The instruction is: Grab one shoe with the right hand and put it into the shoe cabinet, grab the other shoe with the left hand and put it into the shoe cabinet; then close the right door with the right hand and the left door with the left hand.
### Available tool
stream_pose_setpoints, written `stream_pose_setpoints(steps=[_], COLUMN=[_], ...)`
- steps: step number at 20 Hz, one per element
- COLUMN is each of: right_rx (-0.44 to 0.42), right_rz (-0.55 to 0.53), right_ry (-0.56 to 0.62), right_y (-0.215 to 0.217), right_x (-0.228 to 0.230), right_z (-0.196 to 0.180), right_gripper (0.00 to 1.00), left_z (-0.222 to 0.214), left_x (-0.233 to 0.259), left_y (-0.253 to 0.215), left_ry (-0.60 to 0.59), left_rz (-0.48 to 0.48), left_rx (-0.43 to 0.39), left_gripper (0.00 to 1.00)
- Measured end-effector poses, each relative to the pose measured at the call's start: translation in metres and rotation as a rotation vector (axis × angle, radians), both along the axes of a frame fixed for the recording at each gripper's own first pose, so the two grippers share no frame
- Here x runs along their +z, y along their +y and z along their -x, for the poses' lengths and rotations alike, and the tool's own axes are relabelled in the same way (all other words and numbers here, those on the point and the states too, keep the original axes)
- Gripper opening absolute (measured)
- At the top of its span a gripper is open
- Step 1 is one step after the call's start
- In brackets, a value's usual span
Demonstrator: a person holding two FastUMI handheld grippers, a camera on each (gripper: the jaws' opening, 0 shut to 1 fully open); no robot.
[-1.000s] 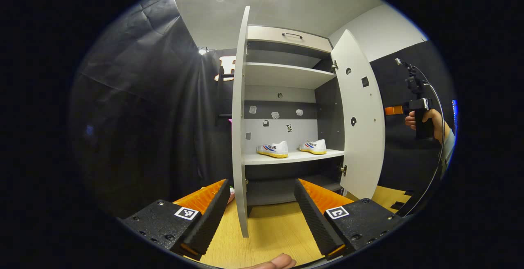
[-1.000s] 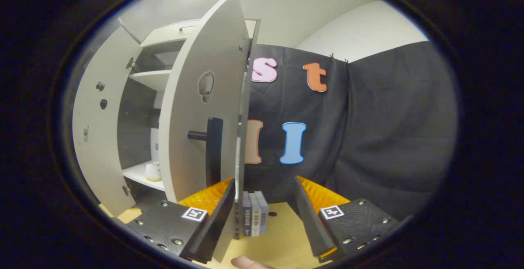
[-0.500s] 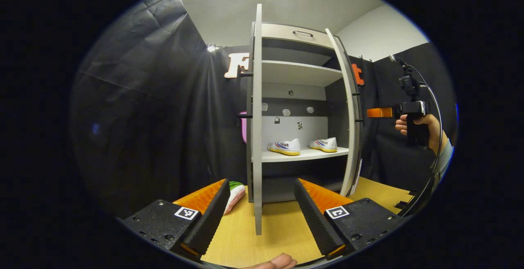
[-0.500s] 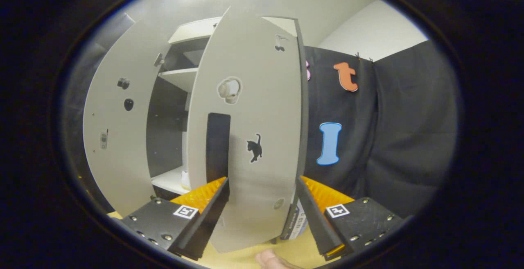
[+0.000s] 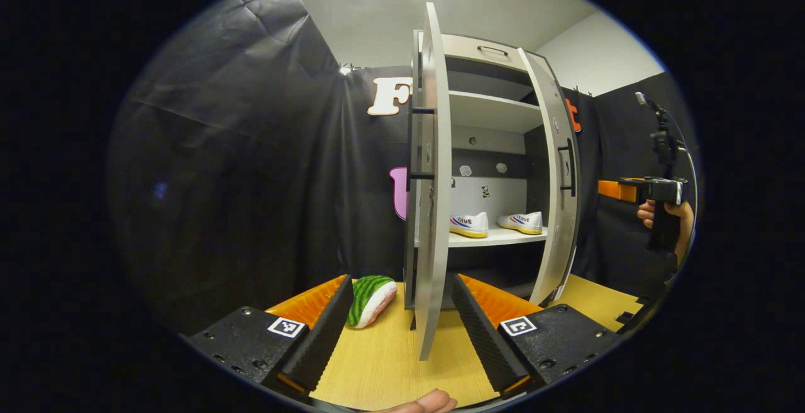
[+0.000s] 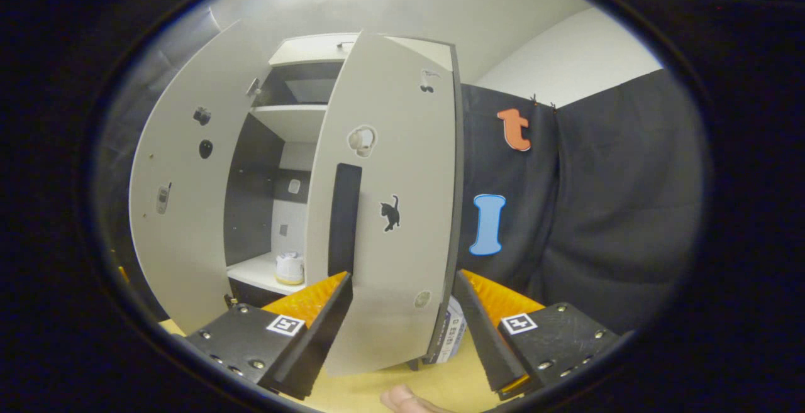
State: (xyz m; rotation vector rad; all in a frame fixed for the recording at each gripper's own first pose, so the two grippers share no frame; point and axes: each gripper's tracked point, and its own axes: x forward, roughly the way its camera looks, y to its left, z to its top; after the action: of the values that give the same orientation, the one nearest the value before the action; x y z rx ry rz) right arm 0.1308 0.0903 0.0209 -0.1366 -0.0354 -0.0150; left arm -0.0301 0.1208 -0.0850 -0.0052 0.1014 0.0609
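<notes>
My left gripper (image 5: 399, 331) hung spread, the left door (image 5: 431, 180) edge-on between its fingers, not pinched. Both shoes (image 5: 469, 225) sat on the cabinet shelf (image 5: 497, 237) ahead. My right gripper (image 6: 402, 331) was spread too — the right door (image 6: 393, 212) half shut just ahead.

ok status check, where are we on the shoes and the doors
Both shoes on the cabinet shelf. Left gripper open, straddling left door edge. Right gripper open at half-shut right door. Watermelon toy beside the left door.
</notes>
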Motion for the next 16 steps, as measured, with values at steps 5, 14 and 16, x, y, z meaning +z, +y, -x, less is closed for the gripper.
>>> stream_pose_setpoints(steps=[5,14,16], right_rx=[0.014,0.042,0.021], right_rz=[-0.053,-0.086,-0.096], right_ry=[-0.027,0.026,0.042], right_y=[0.001,0.008,0.000], right_x=[-0.014,-0.091,-0.102], right_z=[0.045,0.124,0.136], right_gripper=[0.98,0.99,0.98], left_z=[-0.013,-0.055,-0.068], left_x=[0.000,0.033,0.044], left_y=[0.024,0.076,0.084], left_ry=[0.027,-0.021,-0.051], left_rz=[-0.013,-0.040,-0.025], left_rx=[0.045,0.121,0.131], left_gripper=[0.96,0.97,0.97])
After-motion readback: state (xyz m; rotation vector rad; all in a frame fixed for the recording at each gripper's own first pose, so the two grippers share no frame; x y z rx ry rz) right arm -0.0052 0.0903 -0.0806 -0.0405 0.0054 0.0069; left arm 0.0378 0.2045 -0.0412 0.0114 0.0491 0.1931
